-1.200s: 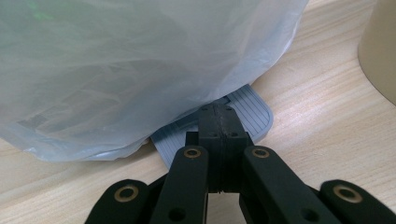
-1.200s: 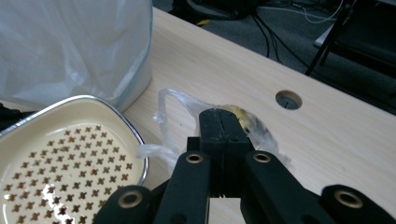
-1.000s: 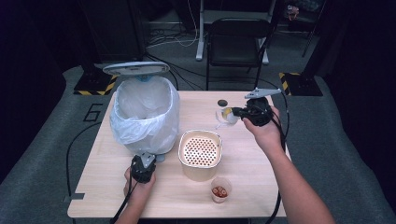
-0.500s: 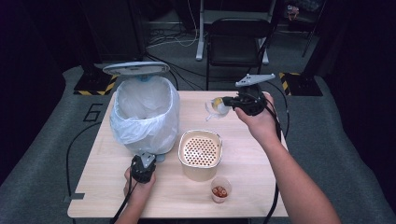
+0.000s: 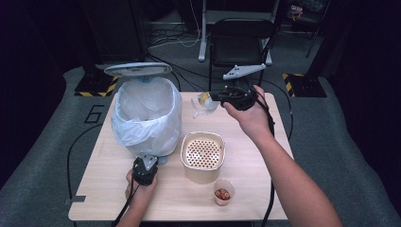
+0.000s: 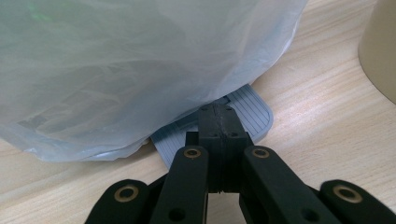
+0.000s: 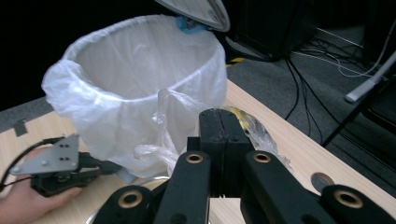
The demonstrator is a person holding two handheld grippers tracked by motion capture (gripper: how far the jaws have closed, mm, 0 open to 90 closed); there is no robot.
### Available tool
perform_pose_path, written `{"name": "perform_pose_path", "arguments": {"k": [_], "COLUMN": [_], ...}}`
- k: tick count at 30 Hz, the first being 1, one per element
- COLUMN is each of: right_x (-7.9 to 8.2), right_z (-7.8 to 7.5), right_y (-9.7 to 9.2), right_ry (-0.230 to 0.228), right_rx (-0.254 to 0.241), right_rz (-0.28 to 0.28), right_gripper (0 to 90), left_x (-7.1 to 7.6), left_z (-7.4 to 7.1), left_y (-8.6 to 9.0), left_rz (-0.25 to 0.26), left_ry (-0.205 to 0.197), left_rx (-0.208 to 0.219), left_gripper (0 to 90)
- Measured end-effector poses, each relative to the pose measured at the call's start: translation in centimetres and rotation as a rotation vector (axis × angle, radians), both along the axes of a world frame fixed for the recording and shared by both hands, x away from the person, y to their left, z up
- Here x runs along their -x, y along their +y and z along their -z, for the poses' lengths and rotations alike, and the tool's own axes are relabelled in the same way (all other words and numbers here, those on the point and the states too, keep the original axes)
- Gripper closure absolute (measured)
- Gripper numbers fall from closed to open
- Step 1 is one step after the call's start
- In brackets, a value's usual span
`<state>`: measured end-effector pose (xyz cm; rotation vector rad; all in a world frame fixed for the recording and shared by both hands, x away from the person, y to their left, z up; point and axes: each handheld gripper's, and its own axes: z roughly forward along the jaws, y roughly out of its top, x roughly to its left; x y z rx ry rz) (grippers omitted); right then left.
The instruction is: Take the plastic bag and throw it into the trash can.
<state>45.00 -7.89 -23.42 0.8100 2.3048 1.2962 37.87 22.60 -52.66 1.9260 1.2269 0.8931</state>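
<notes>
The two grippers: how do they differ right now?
The left gripper sits low, jaws pressing the grey pedal of the bin; the right gripper is raised above the table, pinching a clear plastic bag beside the bin. Both are shut.

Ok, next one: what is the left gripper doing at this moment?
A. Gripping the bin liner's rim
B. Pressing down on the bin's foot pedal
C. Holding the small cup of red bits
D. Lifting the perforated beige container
B. In the left gripper view the shut left gripper rests on the ribbed grey pedal at the foot of the lined bin, whose lid stands open in the high view.
</notes>
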Motion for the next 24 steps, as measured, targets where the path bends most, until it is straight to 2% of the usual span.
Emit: {"name": "perform_pose_path", "arguments": {"k": [6,7,12,13,18,19,24], "right_x": [0.6,0.8,1.0,0.9,0.7,0.6,0.5], "right_z": [-1.0,-1.2,-1.6,-1.8,-1.9,-2.0,-2.2], "right_y": [1.5,2.0,3.1,3.7,5.0,5.7,7.1], "right_ry": [-0.007,-0.003,-0.013,-0.011,-0.012,-0.016,-0.015], "right_rx": [-0.014,-0.021,-0.02,-0.02,-0.032,-0.03,-0.033], "right_rz": [-0.027,-0.037,-0.062,-0.07,-0.088,-0.098,-0.108], "right_gripper": [90.0,90.0,90.0,90.0,90.0,90.0,90.0], "left_x": [0.0,0.0,0.0,0.1,0.1,0.0,0.0], "left_z": [0.0,0.1,0.1,-0.2,-0.2,0.1,0.1], "left_y": [0.0,-0.1,-0.1,0.1,0.1,-0.1,-0.1], "left_rz": [0.0,-0.011,-0.011,0.008,0.008,-0.01,-0.011], "left_ry": [0.002,-0.02,-0.02,0.022,0.022,-0.01,-0.019], "left_rx": [-0.004,-0.001,-0.001,-0.005,-0.005,-0.003,-0.002], "left_gripper": [90.0,90.0,90.0,90.0,90.0,90.0,90.0]}}
